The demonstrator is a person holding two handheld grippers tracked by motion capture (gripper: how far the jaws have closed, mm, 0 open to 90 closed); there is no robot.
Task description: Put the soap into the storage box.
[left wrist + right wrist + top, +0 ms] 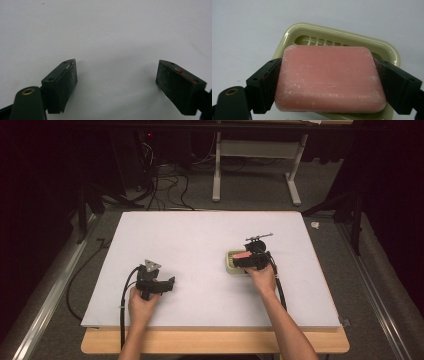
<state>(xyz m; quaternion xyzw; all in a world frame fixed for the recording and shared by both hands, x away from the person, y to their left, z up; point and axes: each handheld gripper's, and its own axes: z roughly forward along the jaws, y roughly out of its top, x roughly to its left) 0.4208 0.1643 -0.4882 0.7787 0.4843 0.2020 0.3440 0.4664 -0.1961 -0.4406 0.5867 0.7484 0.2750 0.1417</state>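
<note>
- L gripper (169, 284) is resting low at table's left, jaws spread wide, gripping nothing.
- R gripper (239, 261) is reaching forward at right, jaws pressing both sides of its load.

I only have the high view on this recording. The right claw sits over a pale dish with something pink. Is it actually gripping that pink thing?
Observer: Yes. In the right gripper view the right claw is clamped on the pink rectangular soap bar, one jaw against each short end.
Operator: What kind of dish is under it?
Observer: A cream plastic soap dish with a slotted bottom; the slots show just past the bar's far edge.
Operator: And the left claw, holding anything?
Observer: No. The left claw is wide open over the bare white table surface.
</note>
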